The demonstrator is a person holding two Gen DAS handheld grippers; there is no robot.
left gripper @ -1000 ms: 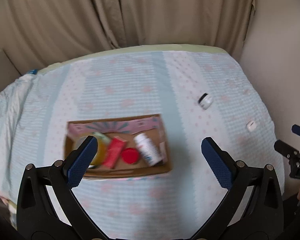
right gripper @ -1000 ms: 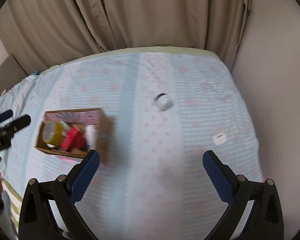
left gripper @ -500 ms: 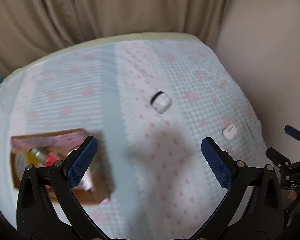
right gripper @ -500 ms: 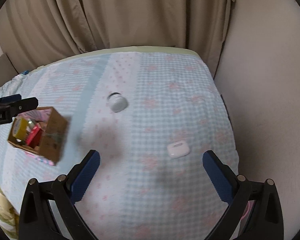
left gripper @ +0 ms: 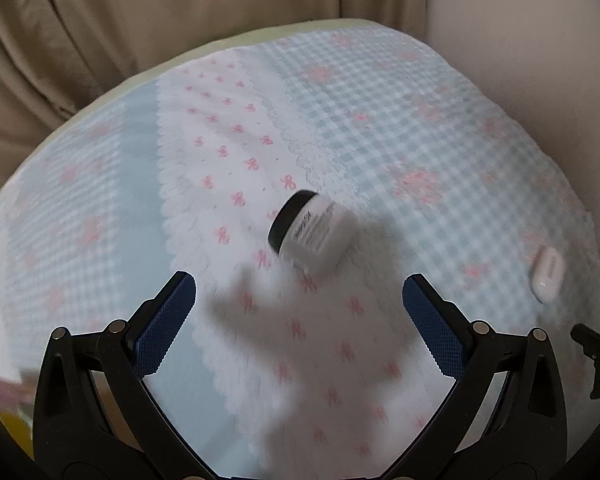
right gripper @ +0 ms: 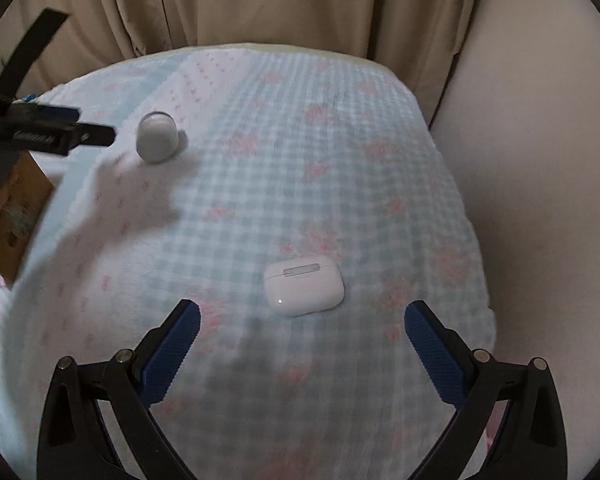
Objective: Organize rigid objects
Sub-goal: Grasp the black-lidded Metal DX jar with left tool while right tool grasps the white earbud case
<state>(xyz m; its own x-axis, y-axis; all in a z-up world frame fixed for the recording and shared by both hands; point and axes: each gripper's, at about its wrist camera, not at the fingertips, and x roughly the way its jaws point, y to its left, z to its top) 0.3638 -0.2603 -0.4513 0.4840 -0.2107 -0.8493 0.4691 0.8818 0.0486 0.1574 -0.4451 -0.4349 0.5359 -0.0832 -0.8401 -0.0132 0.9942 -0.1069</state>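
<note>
A small white jar with a black lid [left gripper: 312,237] lies on its side on the bedcover, just ahead of my open, empty left gripper [left gripper: 298,294]. The jar also shows in the right wrist view [right gripper: 157,142], far left. A white earbud case [right gripper: 303,289] lies flat on the checked cover just ahead of my open, empty right gripper [right gripper: 302,320]. The case also shows at the right edge of the left wrist view [left gripper: 547,274]. The left gripper's tip [right gripper: 96,136] shows in the right wrist view beside the jar.
A cardboard box [right gripper: 10,216] stands at the left edge of the right wrist view, its contents hidden. The bed [right gripper: 440,184] ends at a wall on the right and beige curtains [right gripper: 260,4] behind. The bedcover [left gripper: 380,120] is soft and uneven.
Both grippers moved right and closer to the bed. The box slid out of the left view. The jar now lies near the left gripper and the case near the right gripper.
</note>
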